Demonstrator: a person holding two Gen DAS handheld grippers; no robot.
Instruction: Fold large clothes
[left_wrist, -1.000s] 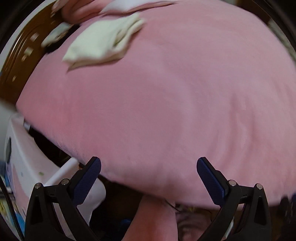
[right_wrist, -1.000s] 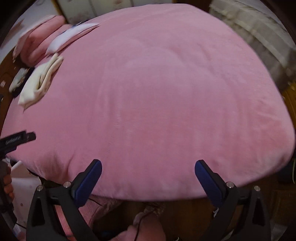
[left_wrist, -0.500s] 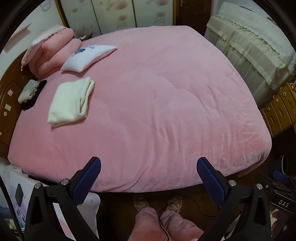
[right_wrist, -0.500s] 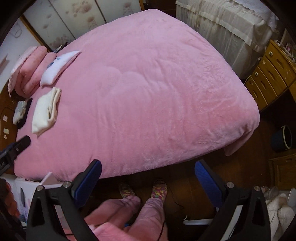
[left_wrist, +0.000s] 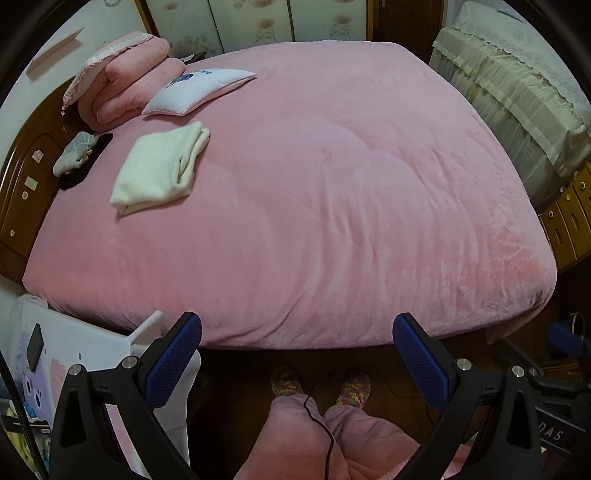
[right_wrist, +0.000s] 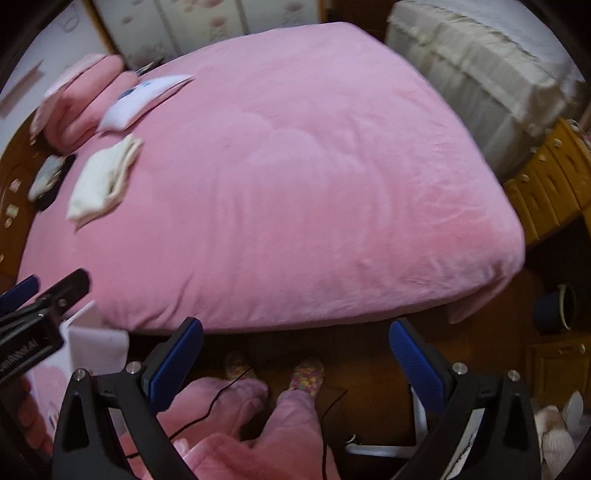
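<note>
A folded cream garment (left_wrist: 162, 168) lies on the left part of a pink bed cover (left_wrist: 332, 192); it also shows in the right wrist view (right_wrist: 103, 181) on the same cover (right_wrist: 295, 184). My left gripper (left_wrist: 297, 345) is open and empty, held high over the near edge of the bed. My right gripper (right_wrist: 295, 345) is open and empty, also held back from the bed's near edge. The left gripper shows at the left edge of the right wrist view (right_wrist: 44, 295). No garment is in either gripper.
A white pillow (left_wrist: 199, 90) and rolled pink bedding (left_wrist: 122, 81) lie at the bed's head by a wooden headboard (left_wrist: 22, 184). A small grey and black bundle (left_wrist: 75, 158) lies beside them. A beige-covered bed (left_wrist: 517, 92) and wooden drawers (left_wrist: 569, 218) stand right. My feet (left_wrist: 321, 382) stand on the floor.
Both grippers have pulled up and back from close over the pink cover, so the whole bed and the floor now show. Both stay open and empty.
</note>
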